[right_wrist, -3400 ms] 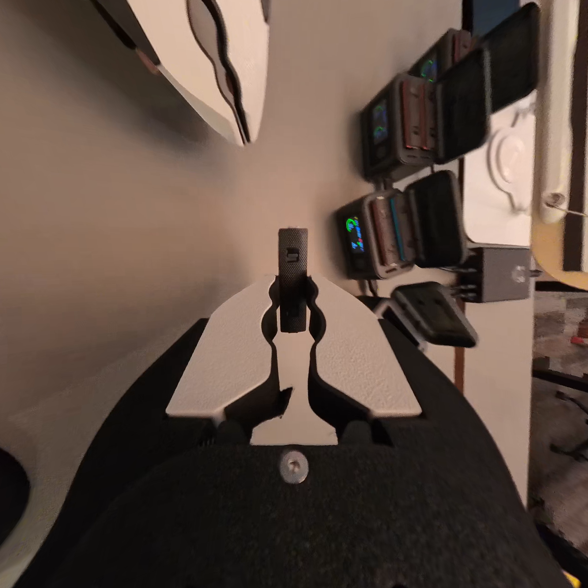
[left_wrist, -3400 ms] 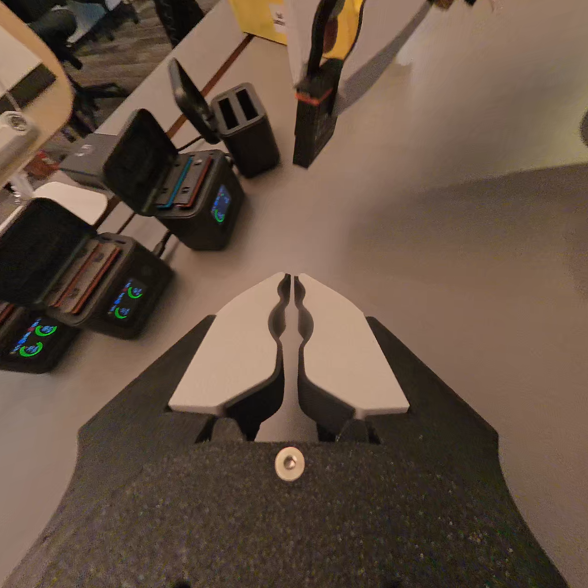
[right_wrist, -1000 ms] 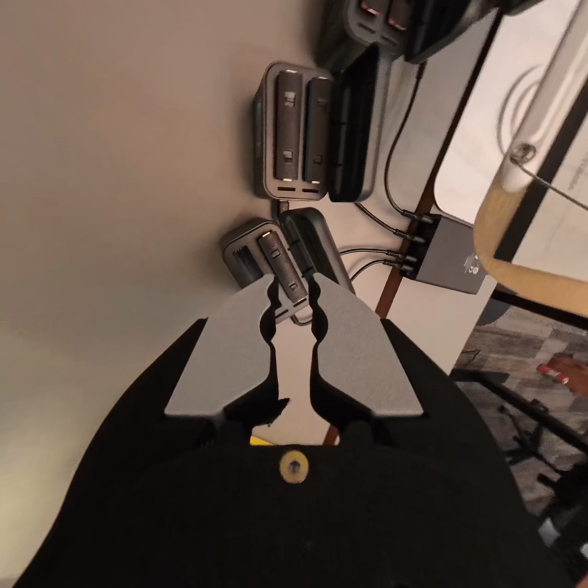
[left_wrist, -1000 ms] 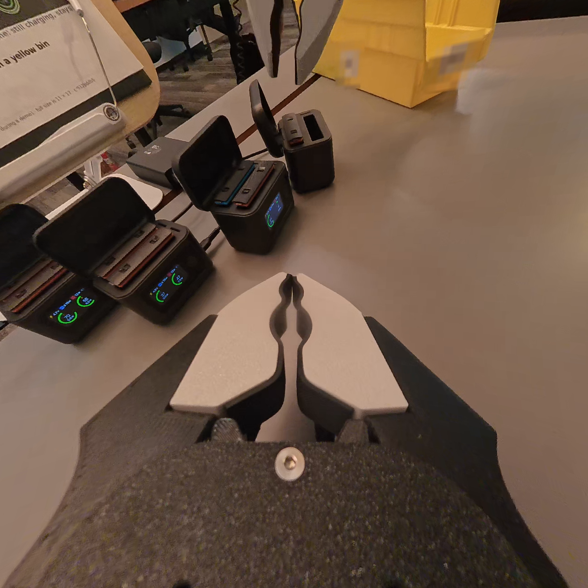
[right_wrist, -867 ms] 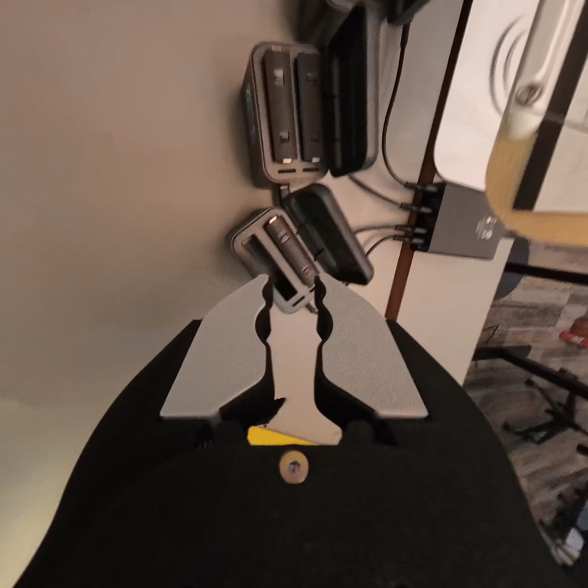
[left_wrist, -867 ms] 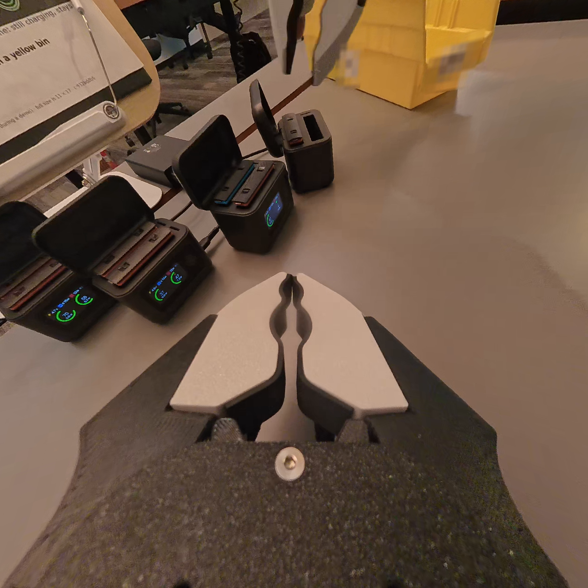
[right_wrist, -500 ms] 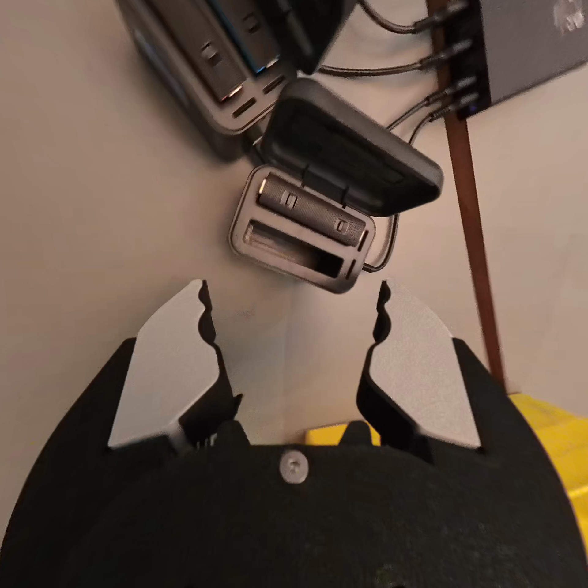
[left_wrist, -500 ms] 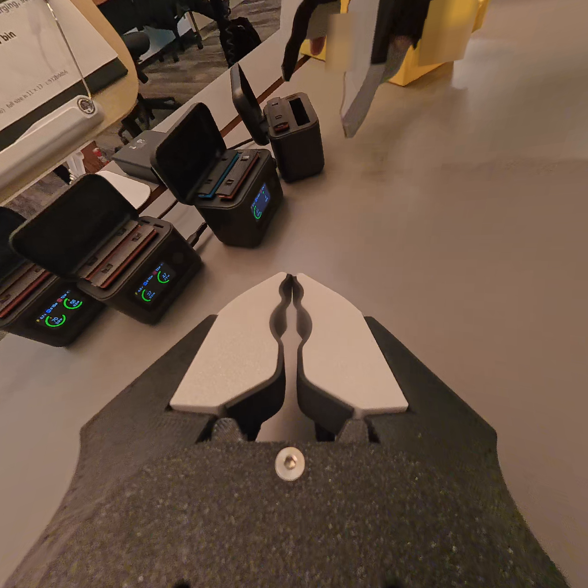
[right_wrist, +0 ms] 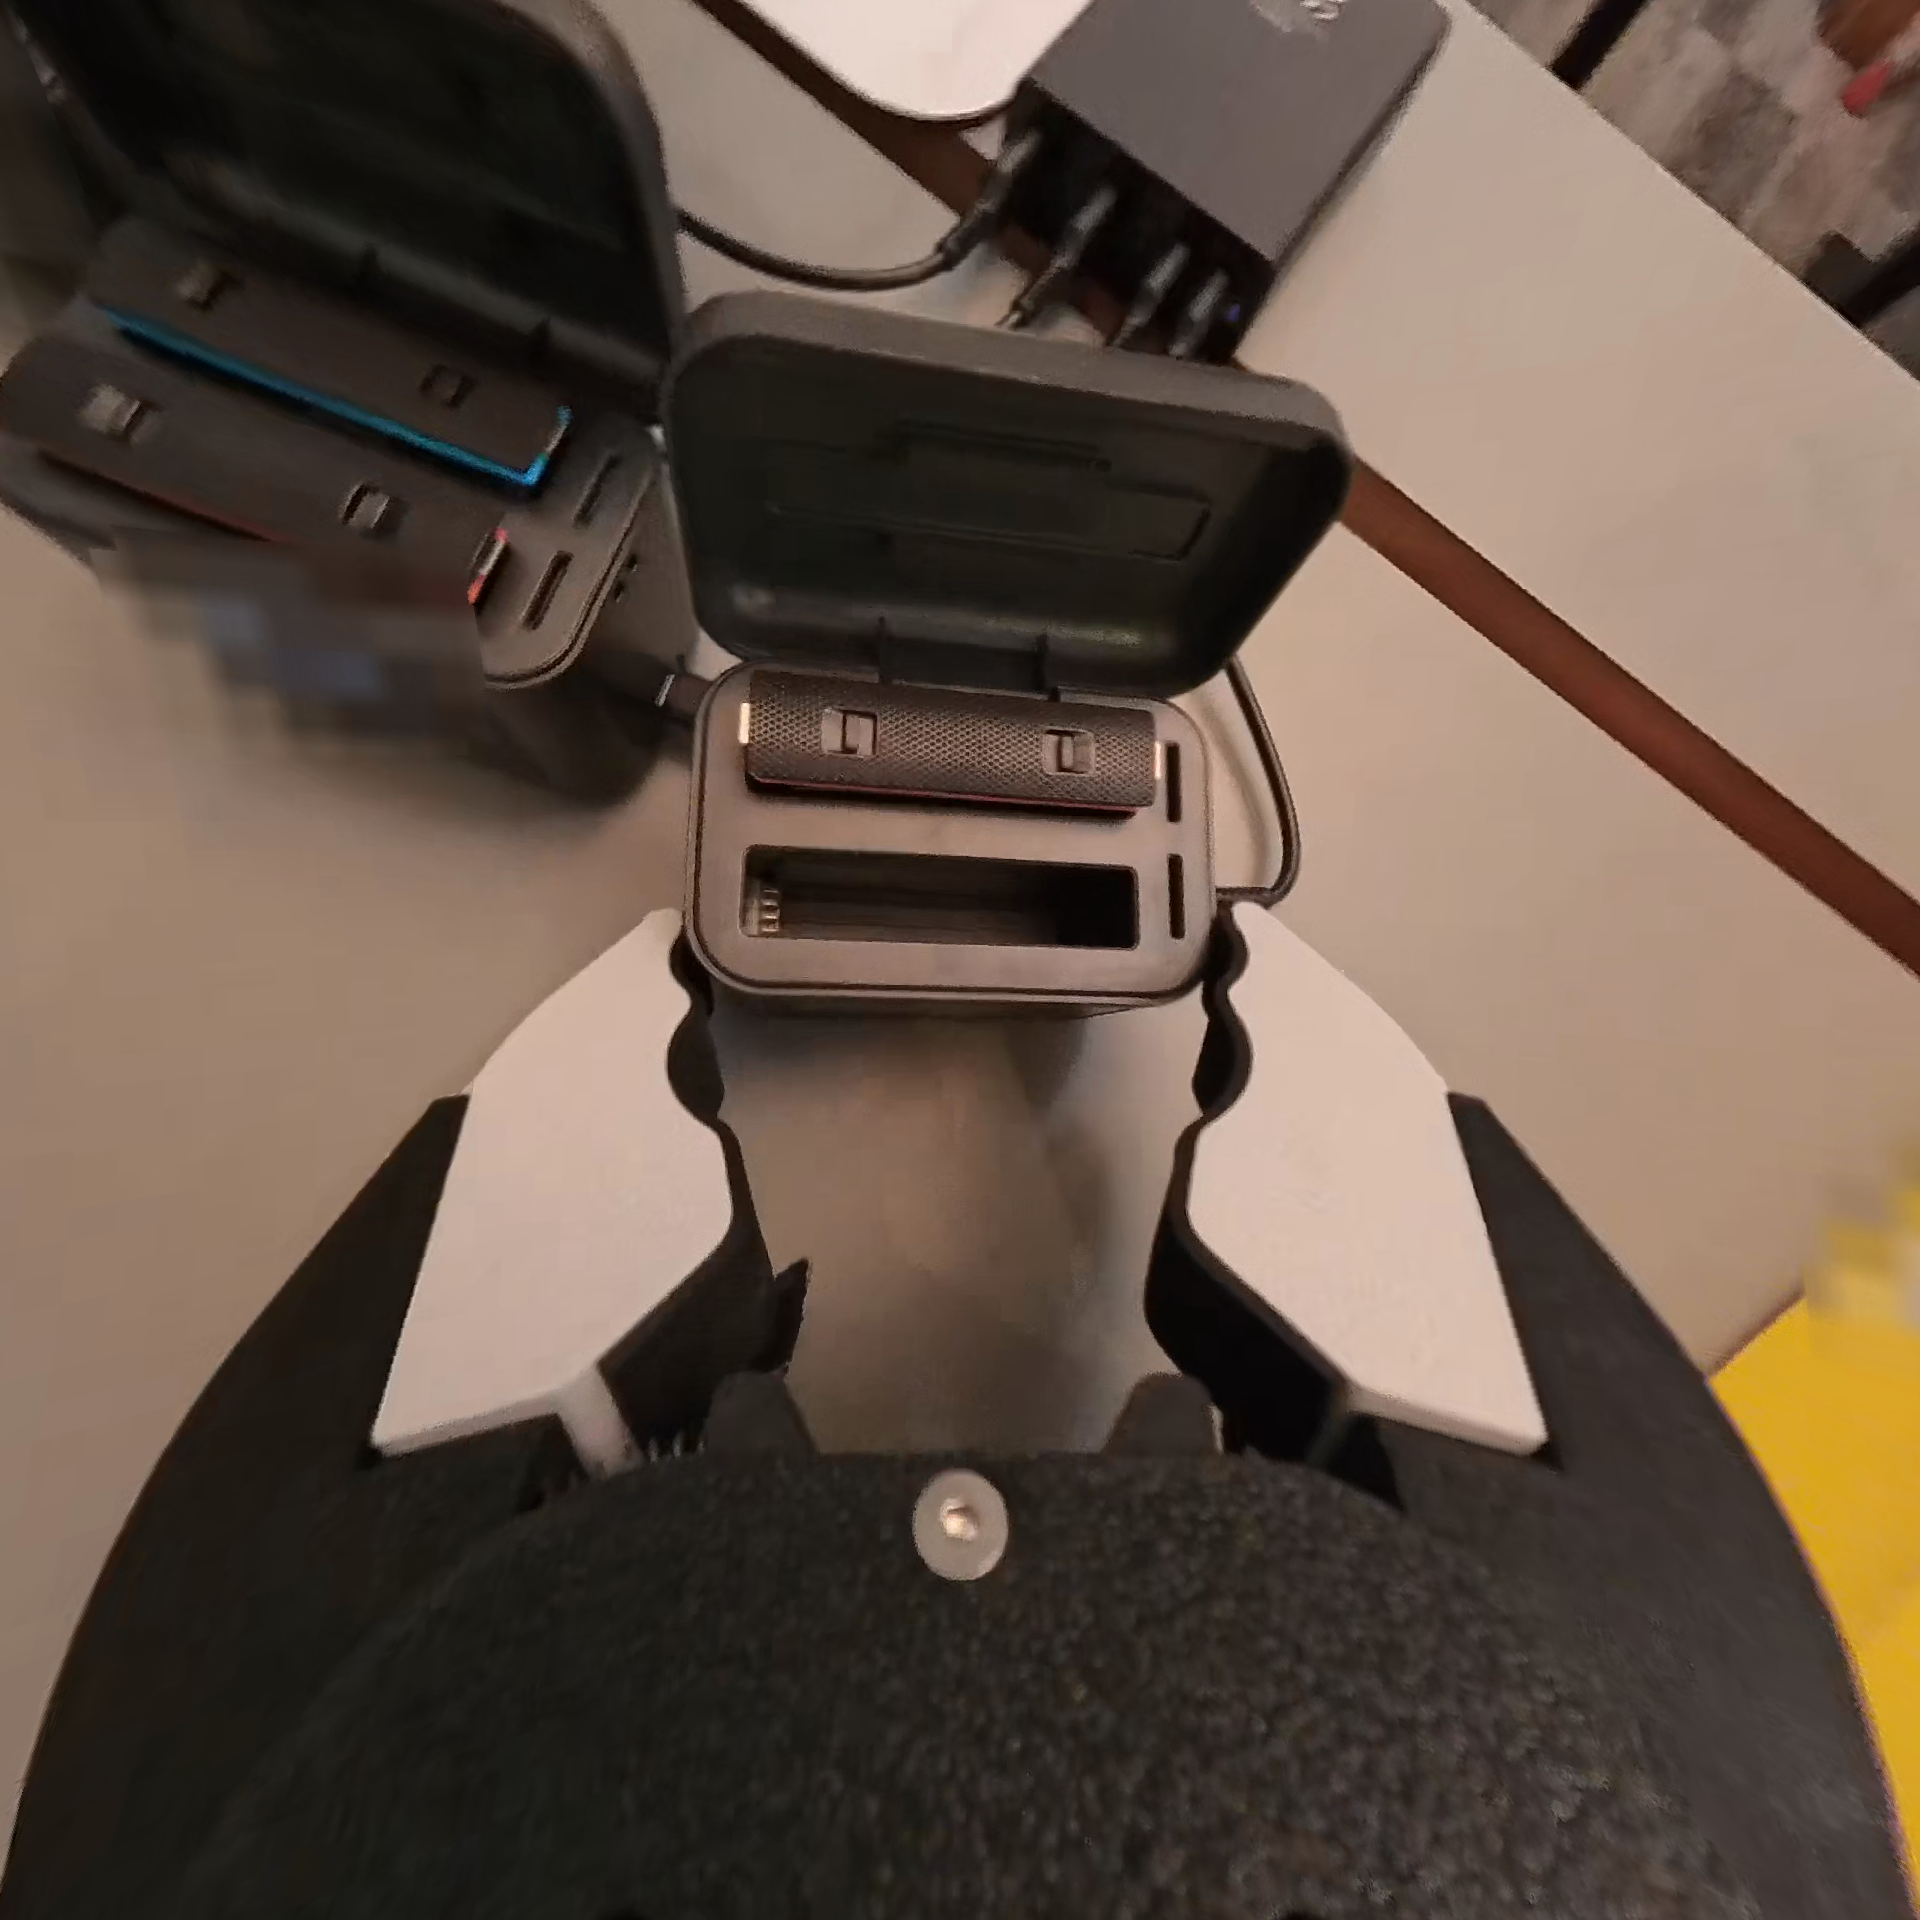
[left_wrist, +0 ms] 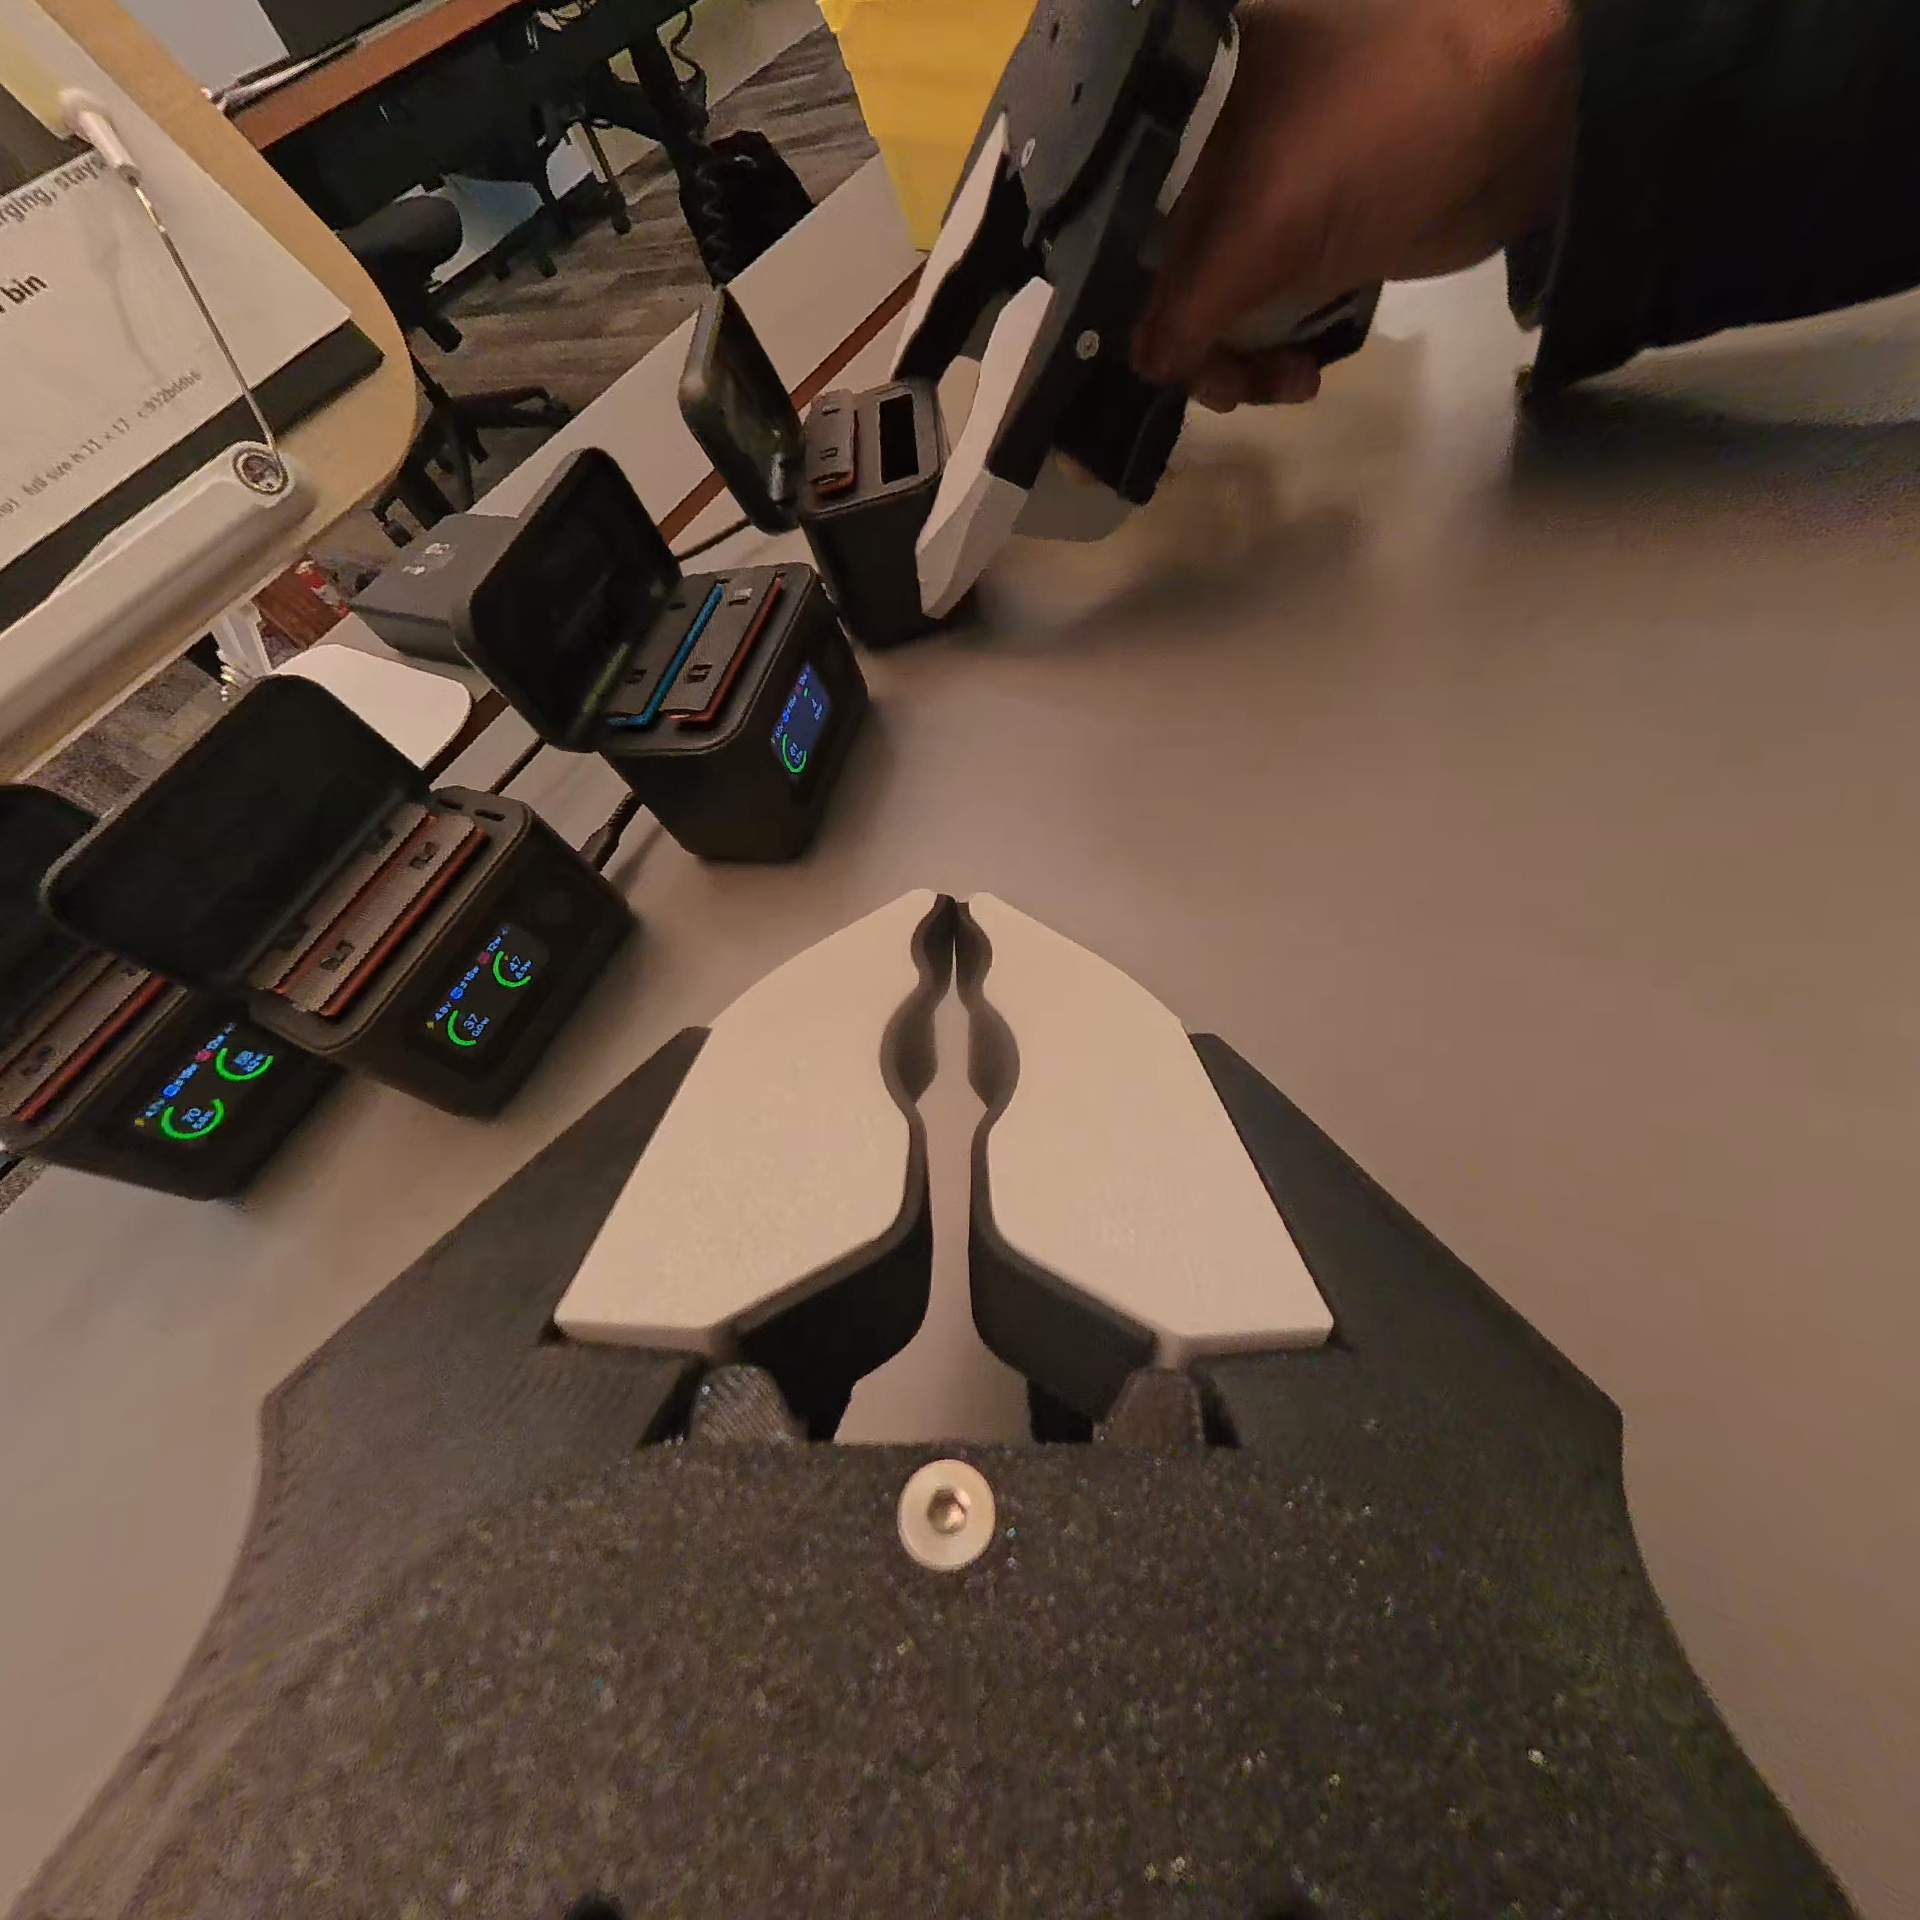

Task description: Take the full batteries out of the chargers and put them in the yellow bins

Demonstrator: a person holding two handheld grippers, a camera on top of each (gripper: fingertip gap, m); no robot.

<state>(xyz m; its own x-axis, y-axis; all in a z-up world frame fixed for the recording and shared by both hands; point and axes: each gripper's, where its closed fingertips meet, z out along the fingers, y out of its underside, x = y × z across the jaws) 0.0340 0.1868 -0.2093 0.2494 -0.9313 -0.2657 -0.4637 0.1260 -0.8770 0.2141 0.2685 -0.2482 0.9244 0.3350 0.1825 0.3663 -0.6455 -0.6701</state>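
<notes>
The right gripper [right_wrist: 954, 961] is hanging wide open over the end charger [right_wrist: 951, 883], one fingertip at each side of its near edge (contact cannot be told); just ahead of the tips one battery [right_wrist: 951, 758] is sitting in the far slot, beside the raised lid [right_wrist: 997, 499], the near slot gaping. The left gripper [left_wrist: 951, 914] is resting pinched together on nothing, above the grey table [left_wrist: 1455, 831]; three more chargers [left_wrist: 727, 727] are standing ahead to its left, and a yellow bin [left_wrist: 914, 94] is sitting far ahead.

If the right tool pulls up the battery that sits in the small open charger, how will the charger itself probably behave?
The small charger looks tall and narrow, so it may tip or lift with the battery if the fit is tight. Its thin cable probably gives little anchoring. The right tool, open with a finger on each side of the body, could likely steady it. The table looks smooth, so sliding seems possible.
</notes>
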